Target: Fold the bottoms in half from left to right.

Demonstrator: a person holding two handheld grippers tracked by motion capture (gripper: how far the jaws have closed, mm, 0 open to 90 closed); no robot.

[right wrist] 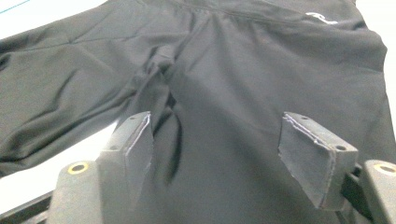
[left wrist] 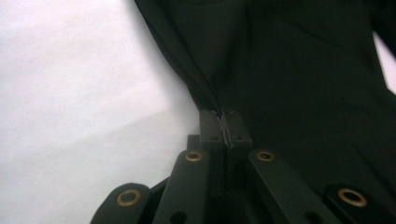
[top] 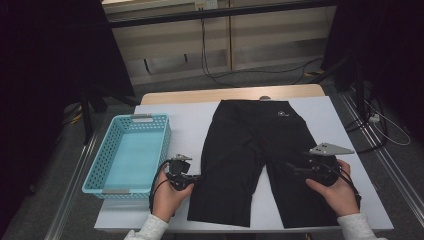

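High view is showing black shorts lying flat on the white worktop, waistband at the far edge, with a blue basket to the left; the left gripper is pinching the outer edge of one leg with fingers fully closed on the fabric, while the right gripper is hovering over the other leg, fingers wide apart and gripping nothing. Likely risk: the thin pinch is slipping once lifting begins, since little cloth sits between the pads. Fabric folds are reading poorly, black on black.
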